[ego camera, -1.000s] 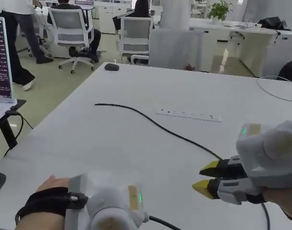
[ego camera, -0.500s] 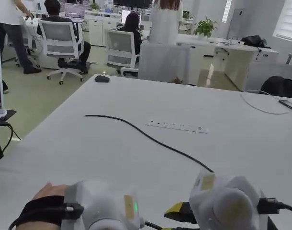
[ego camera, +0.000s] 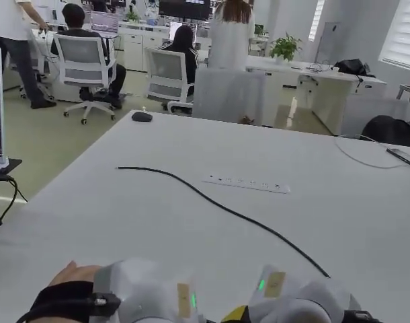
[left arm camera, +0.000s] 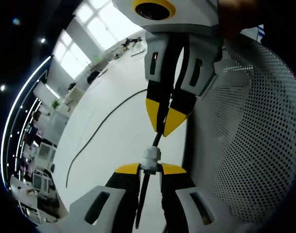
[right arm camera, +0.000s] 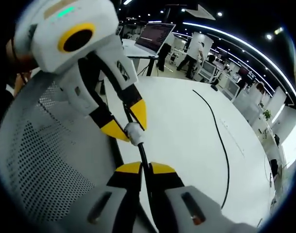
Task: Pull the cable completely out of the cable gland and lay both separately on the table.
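The left gripper (left arm camera: 149, 168) has its jaws clamped on the white cable gland (left arm camera: 151, 156), the right gripper (right arm camera: 144, 168) has its jaws clamped on the black cable (ego camera: 212, 200) trailing across the tabletop (ego camera: 339, 202).

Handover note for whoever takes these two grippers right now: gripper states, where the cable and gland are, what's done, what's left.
Left gripper: shut on the small white plastic cable gland.
Right gripper: shut on the thin black cable, close beside the gland.
Cable: passes through the gland; its long run lies across the white table.
Done: both parts gripped.
Left: pull the cable fully out, then lay cable and gland apart on the table.
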### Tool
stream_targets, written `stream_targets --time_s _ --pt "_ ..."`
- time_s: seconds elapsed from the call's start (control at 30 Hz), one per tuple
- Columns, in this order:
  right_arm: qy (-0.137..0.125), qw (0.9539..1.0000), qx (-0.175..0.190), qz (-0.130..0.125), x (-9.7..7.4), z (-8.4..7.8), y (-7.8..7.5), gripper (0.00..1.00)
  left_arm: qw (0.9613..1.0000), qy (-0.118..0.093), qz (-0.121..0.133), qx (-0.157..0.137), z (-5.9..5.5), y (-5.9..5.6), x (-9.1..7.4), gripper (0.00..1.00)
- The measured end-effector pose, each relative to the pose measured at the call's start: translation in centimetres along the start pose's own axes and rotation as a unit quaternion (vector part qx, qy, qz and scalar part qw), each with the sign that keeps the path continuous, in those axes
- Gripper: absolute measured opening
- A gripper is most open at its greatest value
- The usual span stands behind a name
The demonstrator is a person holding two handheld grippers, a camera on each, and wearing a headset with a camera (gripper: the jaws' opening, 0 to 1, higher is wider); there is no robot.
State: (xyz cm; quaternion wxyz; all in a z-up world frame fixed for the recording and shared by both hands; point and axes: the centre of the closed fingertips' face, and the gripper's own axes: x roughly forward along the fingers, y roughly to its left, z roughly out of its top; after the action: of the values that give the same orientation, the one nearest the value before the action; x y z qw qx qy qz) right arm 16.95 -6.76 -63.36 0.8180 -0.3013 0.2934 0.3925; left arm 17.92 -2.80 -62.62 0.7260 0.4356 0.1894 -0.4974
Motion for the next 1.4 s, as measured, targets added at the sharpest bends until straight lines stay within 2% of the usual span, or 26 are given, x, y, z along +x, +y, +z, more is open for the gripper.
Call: stream_targets --time_s 0.17,0.23,0.3,0.33,0.4,0.47,0.57,0.63,0.67,0.73,0.8,0.9,1.0,1.1,1.17,1.2,1.3,1.4 --pt "0.037 0.9989 -0.004 -0.029 -0.2 -1.5 -1.1 0.05 0.9998 -0.001 0.011 -0.014 -0.1 0.6 -0.2 0.16" --pt "0.042 0.9987 -0.003 -0.028 -0.2 -1.7 -1.1 0.05 0.9998 -0.003 0.010 -0.017 0.0 0.6 -0.2 0.16" --pt "0.050 0.9985 -0.007 -0.022 -0.1 -1.9 -0.8 0.06 0.9999 0.003 0.008 -0.007 -0.1 0.3 -0.1 0.16" --pt "0.044 0.9988 -0.018 -0.015 0.0 -1.5 -0.3 0.07 1.0000 0.005 0.008 -0.003 -0.1 0.2 0.0 0.16" --pt "0.017 0.9993 -0.030 -0.012 0.1 -0.3 0.0 0.16 1.0000 -0.003 0.007 0.003 0.2 0.1 -0.2 0.16" --pt "0.001 0.9992 -0.040 -0.002 0.1 0.5 0.5 0.19 0.9999 -0.010 0.006 0.009 0.6 0.0 -0.2 0.16" --pt "-0.018 0.9987 -0.048 0.007 0.0 1.3 0.9 0.15 0.9995 -0.017 0.005 0.025 1.0 -0.2 -0.3 0.16" --pt "-0.029 0.9981 -0.054 0.008 -0.2 1.8 1.0 0.09 0.9984 -0.034 0.002 0.046 1.8 -0.6 -0.4 0.16" --pt "-0.030 0.9979 -0.058 0.006 -0.3 1.8 1.0 0.06 0.9982 -0.033 0.002 0.050 1.9 -0.7 -0.4 0.16" --pt "-0.029 0.9977 -0.061 0.005 -0.2 1.7 0.9 0.05 0.9982 -0.027 0.002 0.054 1.8 -0.8 -0.2 0.16" --pt "-0.023 0.9979 -0.060 0.008 -0.1 1.5 1.1 0.05 0.9984 -0.029 -0.004 0.048 1.7 -0.9 -0.2 0.16" --pt "0.000 0.9984 -0.055 -0.009 -0.1 0.7 0.4 0.05 0.9990 -0.021 0.006 0.039 1.2 -0.3 -0.3 0.16" --pt "0.044 0.9982 -0.032 -0.027 -0.1 -1.3 -0.6 0.05 0.9992 -0.019 0.011 0.033 1.1 -0.1 -0.3 0.16" --pt "0.063 0.9975 -0.021 -0.025 0.0 -2.3 -0.7 0.05 0.9993 -0.016 0.012 0.032 1.0 -0.1 -0.3 0.16" --pt "0.067 0.9972 -0.024 -0.023 0.0 -2.4 -0.5 0.06 0.9993 -0.014 0.012 0.033 0.9 -0.1 -0.3 0.16" --pt "0.062 0.9974 -0.031 -0.020 0.0 -2.1 -0.4 0.08 0.9993 -0.014 0.013 0.034 0.9 -0.1 -0.3 0.16" --pt "0.017 0.9984 -0.049 -0.022 0.0 0.0 -0.2 0.22 0.9991 -0.017 0.013 0.036 1.1 -0.1 -0.3 0.16" --pt "-0.021 0.9976 -0.066 -0.004 -0.2 1.6 0.8 0.20 0.9987 -0.022 0.009 0.046 1.4 -0.3 -0.3 0.16"
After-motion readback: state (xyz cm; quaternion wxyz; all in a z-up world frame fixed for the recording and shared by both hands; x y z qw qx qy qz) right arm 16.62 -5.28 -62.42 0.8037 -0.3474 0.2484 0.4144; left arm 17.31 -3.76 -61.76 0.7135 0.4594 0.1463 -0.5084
